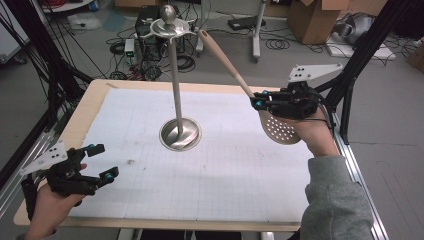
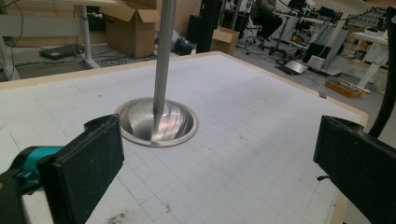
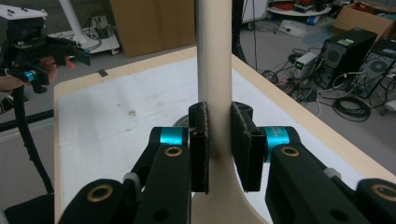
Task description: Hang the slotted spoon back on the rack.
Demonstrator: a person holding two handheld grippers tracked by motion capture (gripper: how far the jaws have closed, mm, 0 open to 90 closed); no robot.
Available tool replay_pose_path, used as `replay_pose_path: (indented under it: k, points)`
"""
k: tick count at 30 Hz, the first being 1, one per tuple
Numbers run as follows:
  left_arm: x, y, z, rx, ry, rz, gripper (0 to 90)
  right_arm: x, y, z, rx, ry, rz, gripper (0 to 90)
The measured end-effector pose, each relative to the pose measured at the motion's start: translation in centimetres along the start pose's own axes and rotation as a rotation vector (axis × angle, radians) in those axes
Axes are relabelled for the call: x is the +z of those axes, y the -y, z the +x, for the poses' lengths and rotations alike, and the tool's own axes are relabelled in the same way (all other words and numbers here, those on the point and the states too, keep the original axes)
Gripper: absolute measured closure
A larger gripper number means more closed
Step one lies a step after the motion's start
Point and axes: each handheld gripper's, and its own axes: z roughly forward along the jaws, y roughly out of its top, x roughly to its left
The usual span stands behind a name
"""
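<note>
At the lower left of the high view, the left gripper (image 1: 97, 161) is being held over the desk (image 1: 210, 200) with fingers apart and nothing between them. At centre right, the slotted spoon (image 1: 235, 75) is being clamped at its neck by the right gripper (image 1: 257, 99). For hanging, its handle tip is best being steered up to the hooks of the metal stand (image 1: 176, 90). No legible writing is being shown.

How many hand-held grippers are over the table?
2: the left gripper sits open near the table's front left corner; the right gripper grips the slotted spoon at the right.
</note>
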Motion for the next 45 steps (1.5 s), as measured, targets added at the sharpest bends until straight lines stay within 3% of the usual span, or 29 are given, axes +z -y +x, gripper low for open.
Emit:
replay_pose_path:
  k: [30, 45]
  points:
    - [-0.8, 0.1, 0.0, -0.005, -0.012, -0.009, 2.1, 2.2, -0.2, -0.3, 0.014, -0.020, 0.000, 78.3]
    - [-1.3, 0.1, 0.0, -0.002, -0.019, -0.011, 2.1, 4.3, -0.1, -0.2, 0.024, -0.032, 0.039, 78.5]
